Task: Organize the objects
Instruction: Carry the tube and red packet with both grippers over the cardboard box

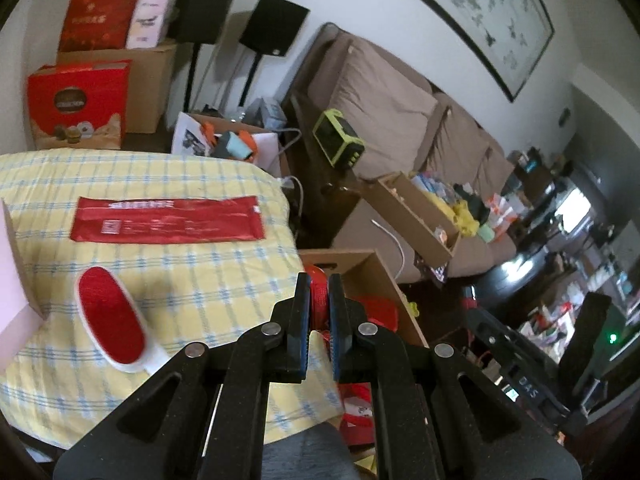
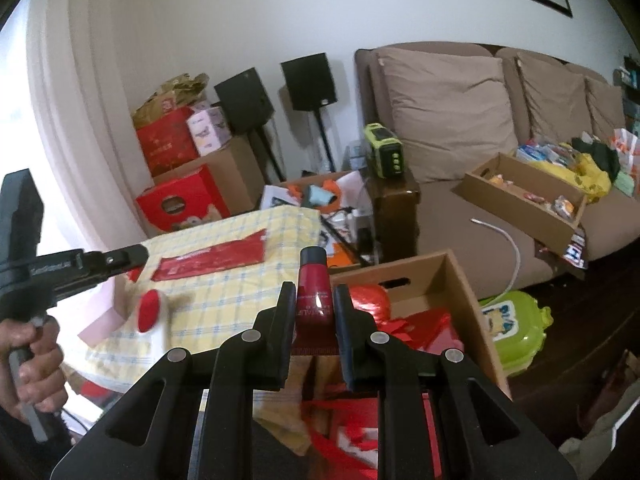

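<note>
A: Right hand-held gripper [image 2: 315, 312] — jaws narrow, pads pressed on a red tube [image 2: 315, 298]. Glossy plastic, dark cap pointing away, flat crimped end back between the fingers. It hangs past the desk [image 2: 224, 292] edge, just short of the open cardboard box [image 2: 452, 280] ahead and to the right.

B: Left hand-held gripper [image 1: 319, 312]?

A: Jaws together, blue-edged pads nearly touching, with red showing in the slit. Whether that red is pinched or merely lies behind the pads, I cannot tell. The right view shows this tool from the side, off to the left over the desk, with a hand [image 2: 34, 364] on its grip.

B: Surroundings?

A: Desk under a yellow and blue checked cloth, soft and rumpled. Left of the left gripper lies a lint brush [image 1: 112, 318], an oval red pile pad in a white frame. Beyond it is a flat red packet [image 1: 168, 220], shiny foil. Pink box corner [image 1: 16, 284] at far left.

B: Anything in the way?

A: The cardboard box's near wall stands right ahead of both; red bags fill it. Only the right view shows a green plastic case [image 2: 516, 328] on the floor beside it. Sofa [image 2: 448, 120] with tan cushions behind.
</note>
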{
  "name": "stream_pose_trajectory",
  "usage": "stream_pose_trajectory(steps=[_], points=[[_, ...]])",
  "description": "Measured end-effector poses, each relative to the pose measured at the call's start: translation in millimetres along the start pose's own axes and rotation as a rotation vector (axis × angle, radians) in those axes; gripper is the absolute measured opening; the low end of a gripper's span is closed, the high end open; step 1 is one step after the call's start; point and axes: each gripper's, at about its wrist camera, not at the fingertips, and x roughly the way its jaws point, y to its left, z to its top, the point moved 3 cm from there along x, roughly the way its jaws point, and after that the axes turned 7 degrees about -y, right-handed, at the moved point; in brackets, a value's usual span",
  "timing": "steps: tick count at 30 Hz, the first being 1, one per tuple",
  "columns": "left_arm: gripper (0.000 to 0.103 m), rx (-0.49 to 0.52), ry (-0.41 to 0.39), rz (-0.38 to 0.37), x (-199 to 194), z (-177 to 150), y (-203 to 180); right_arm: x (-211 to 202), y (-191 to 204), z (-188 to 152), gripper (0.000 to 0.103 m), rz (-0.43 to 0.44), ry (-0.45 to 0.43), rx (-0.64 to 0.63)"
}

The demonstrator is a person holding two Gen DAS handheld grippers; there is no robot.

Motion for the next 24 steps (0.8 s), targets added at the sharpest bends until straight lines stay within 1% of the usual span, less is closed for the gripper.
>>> stream_pose_trajectory(steps=[3, 9, 13, 17, 20, 24], points=[[0.007, 0.037, 0.019, -0.017, 12, -6, -25, 2, -17, -2, 0.018, -0.047, 0.011, 0.004], [0.007, 0.113, 0.048, -0.041, 44, -21, -71, 7, -49, -9, 0.018, -0.103, 0.033, 0.036], [0.007, 0.139, 0.085, -0.042, 77, -35, -93, 14, -66, -17, 0.018, -0.116, 0.054, 0.064], [0.007, 0.135, 0.120, -0.038, 104, -51, -103, 28, -83, -31, 0.018, -0.141, 0.093, 0.087], [0.007, 0.131, 0.141, -0.033, 123, -64, -107, 38, -98, -44, 0.018, -0.160, 0.128, 0.112], [0.007, 0.122, 0.189, -0.027, 147, -83, -108, 53, -119, -62, 0.018, -0.180, 0.183, 0.153]])
